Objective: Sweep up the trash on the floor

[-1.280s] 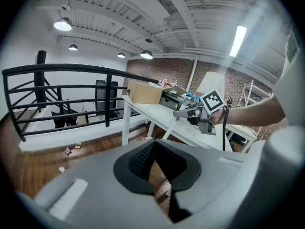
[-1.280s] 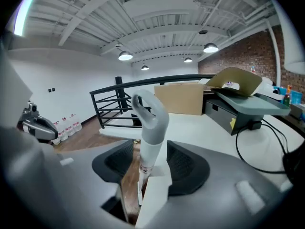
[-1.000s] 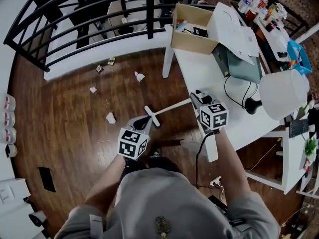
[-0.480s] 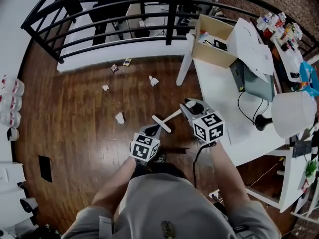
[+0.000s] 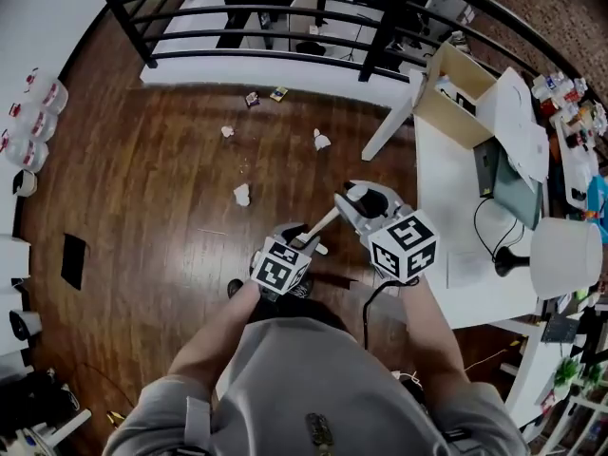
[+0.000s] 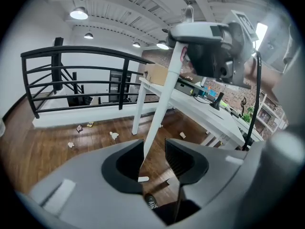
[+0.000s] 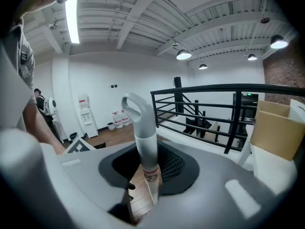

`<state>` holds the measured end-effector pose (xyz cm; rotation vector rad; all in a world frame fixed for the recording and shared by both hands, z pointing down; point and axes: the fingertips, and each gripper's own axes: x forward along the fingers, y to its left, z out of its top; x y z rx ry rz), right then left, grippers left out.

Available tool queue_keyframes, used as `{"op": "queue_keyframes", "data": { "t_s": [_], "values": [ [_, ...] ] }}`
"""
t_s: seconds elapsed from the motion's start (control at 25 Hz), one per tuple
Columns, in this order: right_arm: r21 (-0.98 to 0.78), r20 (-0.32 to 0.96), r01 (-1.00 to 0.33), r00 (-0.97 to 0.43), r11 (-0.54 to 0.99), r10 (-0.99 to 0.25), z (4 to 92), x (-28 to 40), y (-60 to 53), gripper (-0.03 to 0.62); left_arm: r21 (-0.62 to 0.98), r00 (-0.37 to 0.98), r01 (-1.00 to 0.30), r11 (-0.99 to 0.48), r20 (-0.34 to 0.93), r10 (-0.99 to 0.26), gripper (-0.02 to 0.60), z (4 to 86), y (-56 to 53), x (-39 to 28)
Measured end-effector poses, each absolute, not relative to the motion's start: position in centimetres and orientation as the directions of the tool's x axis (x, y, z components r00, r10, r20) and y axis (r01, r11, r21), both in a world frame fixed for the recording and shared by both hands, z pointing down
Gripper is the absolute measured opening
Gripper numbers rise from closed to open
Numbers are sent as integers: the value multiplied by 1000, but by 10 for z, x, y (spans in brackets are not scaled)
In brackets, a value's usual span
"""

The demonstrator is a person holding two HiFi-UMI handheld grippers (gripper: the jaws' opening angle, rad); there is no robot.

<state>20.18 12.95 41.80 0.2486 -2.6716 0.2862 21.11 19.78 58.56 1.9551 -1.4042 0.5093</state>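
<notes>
1. My left tongs [image 6: 155,149] stand spread, having just opened. The pole [image 6: 162,99] sits loose between them, close against one jaw. It is smooth, round and white, so I judge it may swing out if I sweep before closing.
2. My right tongs [image 7: 147,168] pinch the pole just below its grey loop [image 7: 136,109]. That lone grip may let the pole twist.
3. Ahead of the left tongs lies the trash [image 5: 242,195], light crumpled paper on the glossy wood floor [image 5: 142,207]. A hard stroke could scatter it.
4. Farthest off, wrappers [image 5: 252,98] lie by the black railing [image 5: 285,12], where they could slip under.
</notes>
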Motion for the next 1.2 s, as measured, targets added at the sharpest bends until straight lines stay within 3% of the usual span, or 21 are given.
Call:
{"op": "queue_keyframes", "data": {
  "t_s": [0.24, 0.48, 0.56, 0.64, 0.72, 1.2],
  "values": [
    [-197, 385, -55, -923, 979, 25, 387, 149, 185, 94, 283, 275, -953, -107, 662, -698, 207, 595, 220, 179],
    [-246, 343, 56, -929, 968, 141, 379, 92, 227, 94, 244, 155, -970, 19, 672, -724, 209, 598, 239, 120],
    [-258, 336, 76, -928, 963, 163, 376, 74, 237, 94, 244, 123, -968, 61, 670, -732, 199, 598, 244, 97],
    [-265, 335, 82, -926, 961, 172, 375, 55, 243, 94, 219, 103, -973, 66, 675, -730, 126, 598, 249, 73],
    [-275, 340, 85, -923, 958, 179, 378, 36, 246, 94, 178, 97, -983, 37, 685, -722, 110, 599, 252, 54],
    [-274, 437, 75, -878, 959, 193, 424, -98, 227, 94, 231, 122, -971, 56, 687, -716, 117, 641, 233, -73]
  ]
}}
